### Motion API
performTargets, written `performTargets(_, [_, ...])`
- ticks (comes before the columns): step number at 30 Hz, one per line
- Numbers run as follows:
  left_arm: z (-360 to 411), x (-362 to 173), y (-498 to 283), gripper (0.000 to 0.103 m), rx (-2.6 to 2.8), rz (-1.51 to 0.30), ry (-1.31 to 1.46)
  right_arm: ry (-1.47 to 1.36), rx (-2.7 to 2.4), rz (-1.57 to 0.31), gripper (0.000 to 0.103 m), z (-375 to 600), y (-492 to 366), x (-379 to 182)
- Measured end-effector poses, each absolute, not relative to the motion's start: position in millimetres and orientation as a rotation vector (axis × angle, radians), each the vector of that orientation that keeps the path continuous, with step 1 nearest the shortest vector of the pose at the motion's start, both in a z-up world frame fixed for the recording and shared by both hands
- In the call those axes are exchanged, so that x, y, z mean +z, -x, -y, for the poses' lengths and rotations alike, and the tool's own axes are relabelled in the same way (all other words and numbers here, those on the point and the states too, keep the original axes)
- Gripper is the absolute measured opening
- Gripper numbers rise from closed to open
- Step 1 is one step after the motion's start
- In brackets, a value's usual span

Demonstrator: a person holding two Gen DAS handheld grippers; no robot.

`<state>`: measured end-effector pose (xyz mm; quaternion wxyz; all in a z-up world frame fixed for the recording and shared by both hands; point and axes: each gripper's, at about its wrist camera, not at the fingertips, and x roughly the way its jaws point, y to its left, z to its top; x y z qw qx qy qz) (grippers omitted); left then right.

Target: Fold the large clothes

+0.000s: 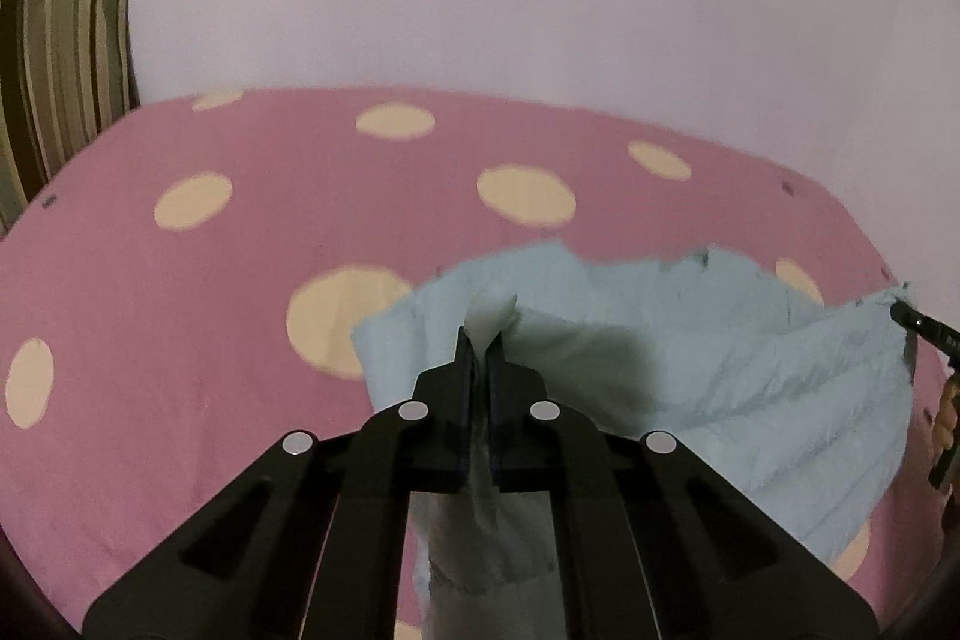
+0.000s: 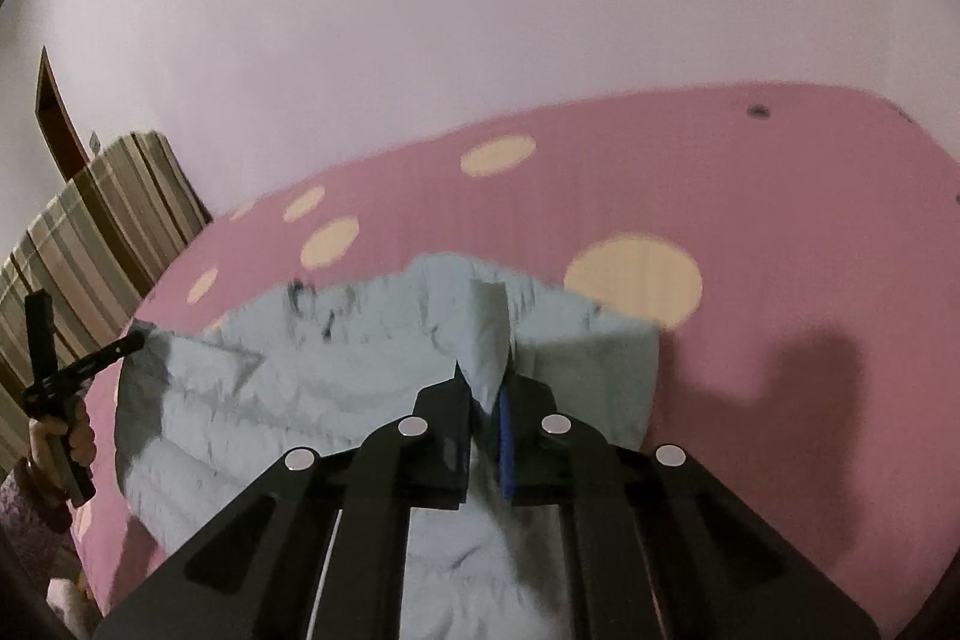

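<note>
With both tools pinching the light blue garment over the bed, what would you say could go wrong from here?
1. The left tool and right tool each pinch only a narrow ridge of the light blue garment, so the fabric may slip out as it is lifted.
2. The cloth between them hangs slack and wrinkled, so the fold may land uneven.
3. The hanging part could drag and bunch on the pink dotted bedsheet.

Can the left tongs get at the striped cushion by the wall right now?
Probably not as is: the left tongs are shut on the light blue garment, and the striped cushion stands across the bedsheet, far left.
</note>
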<state>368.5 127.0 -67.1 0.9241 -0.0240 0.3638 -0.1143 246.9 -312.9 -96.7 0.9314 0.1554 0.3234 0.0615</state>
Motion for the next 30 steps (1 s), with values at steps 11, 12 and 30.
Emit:
performTargets(11, [-95.3, -77.1, -470.0, 0.003, -0.059, -0.765, -0.012, -0.292, 0.031, -0.682, 0.006, 312.8, -354.2, -95.4])
performTargets(12, [-93.5, -85.4, -476.4, 0.003, -0.046, -0.780, -0.021, -0.284, 0.022, -0.706, 0.006, 311.2, -364.5, -105.0])
performTargets(30, [-90.6, -188.4, -508.2, 0.003, 0.053, -0.907, -0.043, -0.240, -0.080, -0.868, 0.006, 308.4, -391.6, -200.3])
